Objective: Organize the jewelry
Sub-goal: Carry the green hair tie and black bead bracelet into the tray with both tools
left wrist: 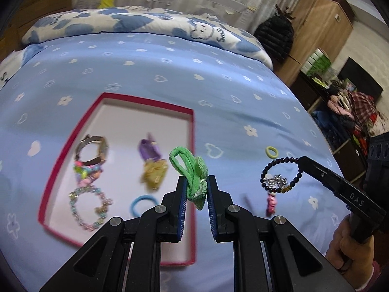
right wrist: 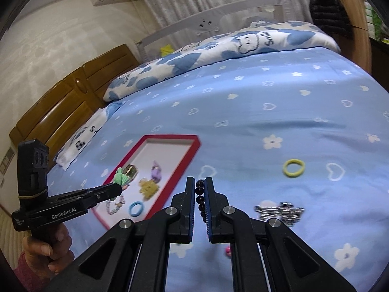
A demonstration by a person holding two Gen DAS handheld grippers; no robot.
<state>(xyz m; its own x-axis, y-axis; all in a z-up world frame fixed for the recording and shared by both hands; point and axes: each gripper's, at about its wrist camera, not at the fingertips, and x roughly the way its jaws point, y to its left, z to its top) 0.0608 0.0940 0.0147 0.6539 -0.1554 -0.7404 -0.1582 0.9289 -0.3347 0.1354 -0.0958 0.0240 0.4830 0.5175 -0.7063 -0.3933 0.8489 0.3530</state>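
Green hair tie (left wrist: 190, 172) pinched in left claw (left wrist: 196, 182), dark bead bracelet (right wrist: 200, 199) in right claw (right wrist: 199, 198).

My left gripper (left wrist: 196, 189) pinches a green fabric hair tie (left wrist: 192, 170) above the red-rimmed tray (left wrist: 192, 131) of bracelets, while my right gripper (right wrist: 199, 194) clamps a dark beaded bracelet (left wrist: 279, 172); a yellow hair tie (right wrist: 293, 168) lies on the blue bedsheet (right wrist: 267, 92).
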